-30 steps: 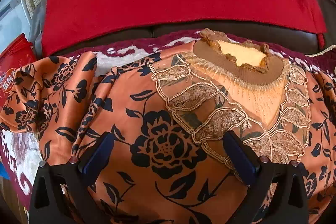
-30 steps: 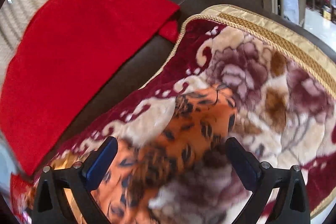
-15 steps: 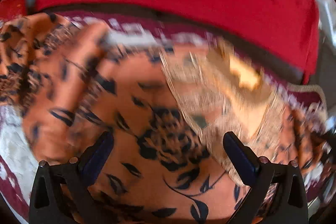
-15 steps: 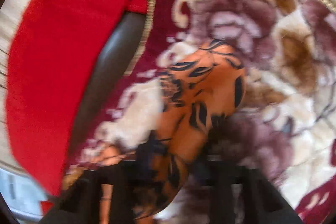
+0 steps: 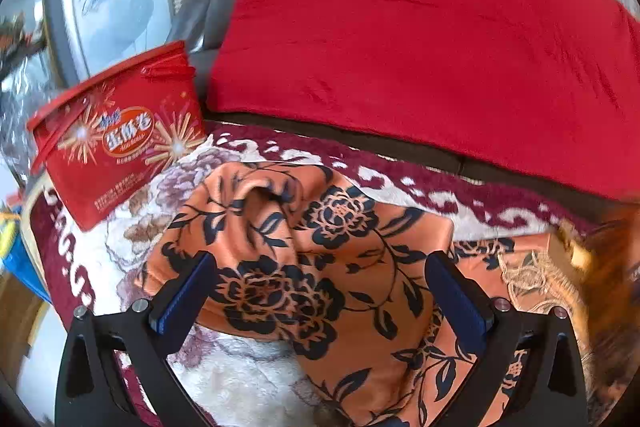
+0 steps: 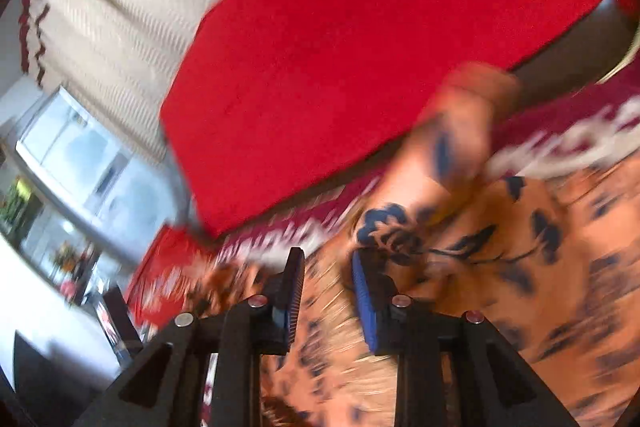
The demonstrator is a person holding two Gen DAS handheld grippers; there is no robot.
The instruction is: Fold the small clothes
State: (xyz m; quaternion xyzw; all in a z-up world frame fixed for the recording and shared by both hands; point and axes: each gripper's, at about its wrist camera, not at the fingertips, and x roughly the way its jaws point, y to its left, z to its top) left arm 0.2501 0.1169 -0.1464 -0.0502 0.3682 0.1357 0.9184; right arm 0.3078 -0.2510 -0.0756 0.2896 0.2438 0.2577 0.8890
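Left wrist view: the left gripper (image 5: 320, 291), fingers wide apart, now hangs over the orange black-flowered blouse's (image 5: 320, 267) sleeve, not its collar. The right gripper (image 6: 326, 291) has nearly closed; whether it pinches cloth is too blurry to tell.

The right gripper (image 6: 326, 277) sat at lower centre, its blue-padded fingers (image 6: 365, 301) drawn near together with a narrow gap. The orange floral garment (image 6: 500, 247) filled the lower right, blurred. A red blanket (image 6: 380, 47) covered the upper centre.
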